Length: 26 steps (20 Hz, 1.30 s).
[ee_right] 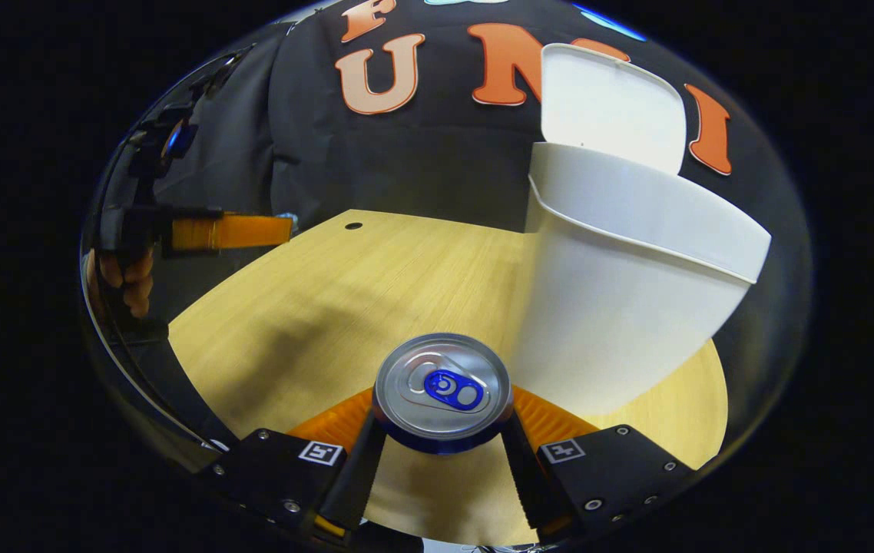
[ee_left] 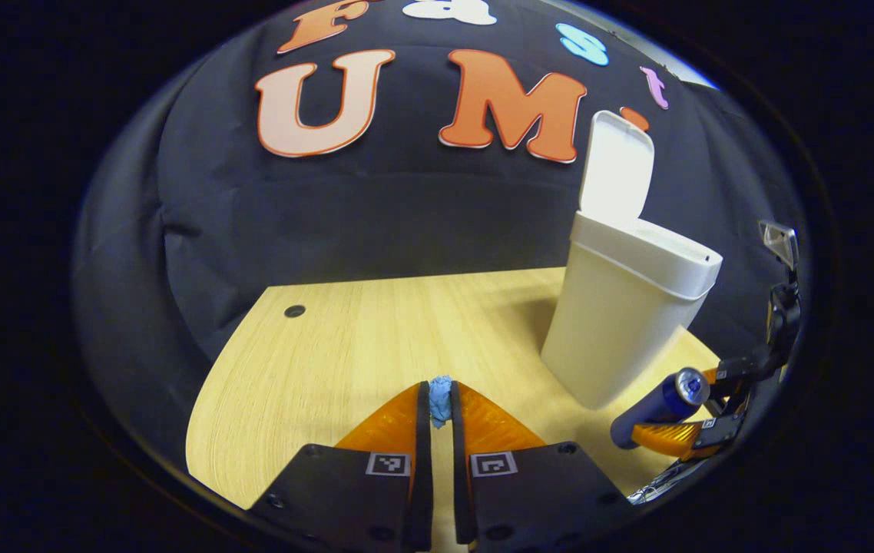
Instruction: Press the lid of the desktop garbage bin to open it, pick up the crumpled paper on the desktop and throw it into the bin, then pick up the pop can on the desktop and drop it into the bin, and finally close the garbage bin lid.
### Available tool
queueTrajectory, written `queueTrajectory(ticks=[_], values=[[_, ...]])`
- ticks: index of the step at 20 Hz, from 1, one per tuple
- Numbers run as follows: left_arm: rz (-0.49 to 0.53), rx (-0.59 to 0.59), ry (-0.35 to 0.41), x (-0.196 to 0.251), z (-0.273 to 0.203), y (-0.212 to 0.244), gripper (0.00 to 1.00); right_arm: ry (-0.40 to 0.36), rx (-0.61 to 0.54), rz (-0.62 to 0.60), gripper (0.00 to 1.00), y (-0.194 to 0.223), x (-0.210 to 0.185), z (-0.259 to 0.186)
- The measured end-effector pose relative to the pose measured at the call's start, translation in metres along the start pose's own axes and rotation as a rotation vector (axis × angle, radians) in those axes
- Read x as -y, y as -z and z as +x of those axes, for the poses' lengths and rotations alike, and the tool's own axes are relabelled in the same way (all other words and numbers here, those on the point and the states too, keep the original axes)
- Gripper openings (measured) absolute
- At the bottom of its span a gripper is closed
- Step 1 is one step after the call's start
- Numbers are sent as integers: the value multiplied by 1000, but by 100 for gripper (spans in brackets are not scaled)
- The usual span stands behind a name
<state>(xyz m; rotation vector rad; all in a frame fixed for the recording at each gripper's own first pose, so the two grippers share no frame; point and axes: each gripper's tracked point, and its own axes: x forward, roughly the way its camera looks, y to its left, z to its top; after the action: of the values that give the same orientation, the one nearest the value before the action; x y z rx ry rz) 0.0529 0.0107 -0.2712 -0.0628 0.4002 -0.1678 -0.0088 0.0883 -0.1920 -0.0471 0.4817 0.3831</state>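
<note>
paper and can both in hand, bin lid up

in the left gripper view, my left gripper (ee_left: pixel 441 403) is nearly closed, its two fingers pinching a small blue wad of crumpled paper (ee_left: pixel 440 399) at their tips, held above the light wooden desktop (ee_left: pixel 329 346). the white garbage bin (ee_left: pixel 621 307) stands on the desk at about 2 o'clock from the paper, its lid (ee_left: pixel 617 165) tipped up and open against the dark booth wall. a small dark hole (ee_left: pixel 295 311) marks the desk at 10 o'clock.

at 4 o'clock in the same view my right gripper (ee_left: pixel 694 411) shows from the side, carrying the blue pop can (ee_left: pixel 660 403), which lies tilted just beside the foot of the bin.

in the right gripper view, my right gripper (ee_right: pixel 443 430) is open about a can's width, with a finger pressed on either side of the pop can (ee_right: pixel 442 392); the can's silver top and blue tab face the camera. the bin (ee_right: pixel 621 292) rises close at 2 o'clock, lid (ee_right: pixel 610 104) upright. at 9 o'clock, well apart, my left gripper (ee_right: pixel 283 228) hangs over the desk edge, with my hand (ee_right: pixel 130 280) on its handle and a bit of blue at the fingertips.
</note>
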Motion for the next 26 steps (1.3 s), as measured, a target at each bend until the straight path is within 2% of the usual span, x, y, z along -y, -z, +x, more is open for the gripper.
queueTrajectory(ticks=[17,19,20,26], values=[[85,168,224,186,19,-105,14,65,1,90,78,43,99,-34],[94,173,242,200,20,-110,17,73,1,102,78,46,109,-38],[97,179,253,207,19,-113,14,76,1,112,78,47,112,-38],[116,167,326,245,31,-116,14,105,16,130,78,48,126,-45]])
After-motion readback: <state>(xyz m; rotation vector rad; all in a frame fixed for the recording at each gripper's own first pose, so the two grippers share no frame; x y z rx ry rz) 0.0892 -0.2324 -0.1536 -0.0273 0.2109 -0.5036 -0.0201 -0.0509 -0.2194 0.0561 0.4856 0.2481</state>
